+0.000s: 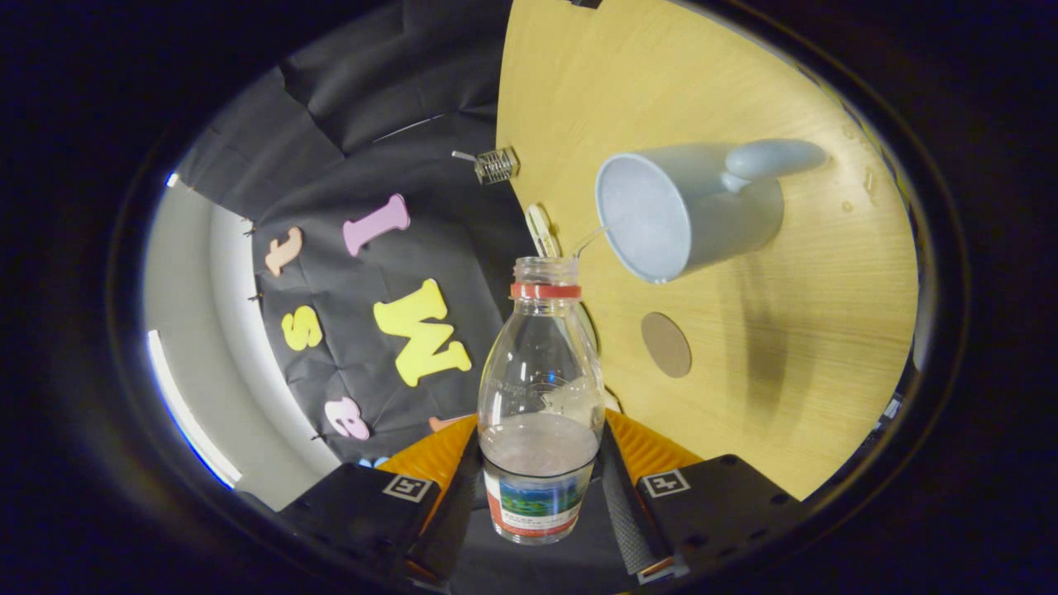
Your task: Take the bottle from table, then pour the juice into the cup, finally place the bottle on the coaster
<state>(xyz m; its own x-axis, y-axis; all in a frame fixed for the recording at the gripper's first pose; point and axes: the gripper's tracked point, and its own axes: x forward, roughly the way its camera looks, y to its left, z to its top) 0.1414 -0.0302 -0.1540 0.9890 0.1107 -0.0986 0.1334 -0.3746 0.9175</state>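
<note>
A clear plastic bottle [541,397] with a red neck ring and no cap sits between my fingers, and the gripper [541,496] is shut on its labelled lower body. The whole view is rolled, so the bottle is tipped toward the table. Pale liquid fills about its lower third. A thin stream [591,241] runs from the bottle's mouth into the light grey-blue cup [686,211], which stands on the wooden table [810,330] just beyond the mouth, handle on its far side. A round brown coaster [666,344] lies flat on the table beside the cup, nearer to me.
The table's edge runs just past the bottle's neck, with the black cloth wall beyond it. A cream clip [541,230] and a small clear piece with a metal spring [496,165] sit along that edge. Bare wood spreads past the cup and the coaster.
</note>
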